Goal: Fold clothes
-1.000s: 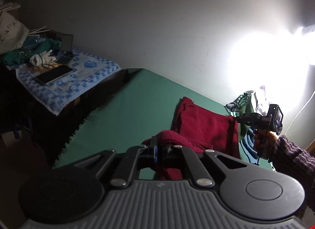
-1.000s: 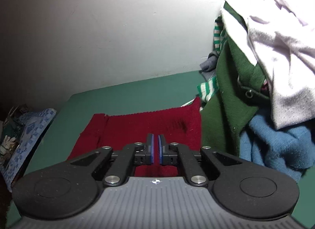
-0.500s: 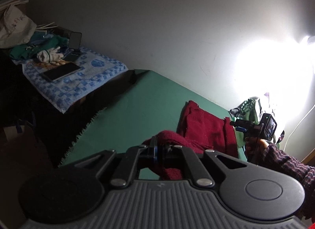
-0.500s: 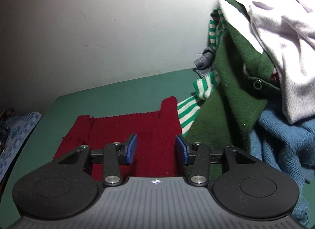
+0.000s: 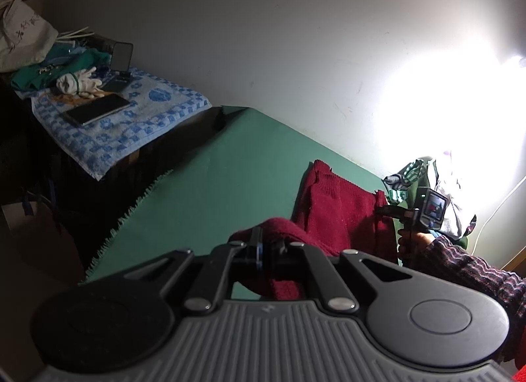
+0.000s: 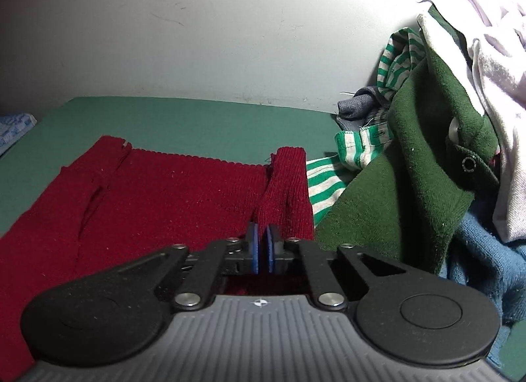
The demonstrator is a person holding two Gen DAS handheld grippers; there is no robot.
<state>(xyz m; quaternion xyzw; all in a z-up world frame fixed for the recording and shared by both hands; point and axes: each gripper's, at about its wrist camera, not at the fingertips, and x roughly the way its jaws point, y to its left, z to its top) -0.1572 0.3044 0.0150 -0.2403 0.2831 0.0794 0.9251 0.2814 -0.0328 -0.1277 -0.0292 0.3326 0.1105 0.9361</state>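
Note:
A dark red knitted sweater (image 5: 338,207) lies spread on the green table cover (image 5: 213,184). My left gripper (image 5: 263,247) is shut on a raised fold of its near edge. In the right wrist view the red sweater (image 6: 164,194) stretches away to the left. There my right gripper (image 6: 262,250) is closing on its right sleeve, and the ribbed fabric bunches up between the blue pads. The left wrist view shows the right gripper (image 5: 383,209) at the sweater's far right edge, held by a hand in a striped sleeve (image 5: 460,263).
A heap of clothes (image 6: 427,152), green, striped, white and blue, is piled against the wall right of the sweater. To the left stands a side table with a blue patterned towel (image 5: 131,119), a phone (image 5: 97,109) and gloves. A bright lamp glares at the right.
My right gripper dropped toward the sweater's right sleeve, opened wide, then shut on it. The left gripper kept its hold and barely moved.

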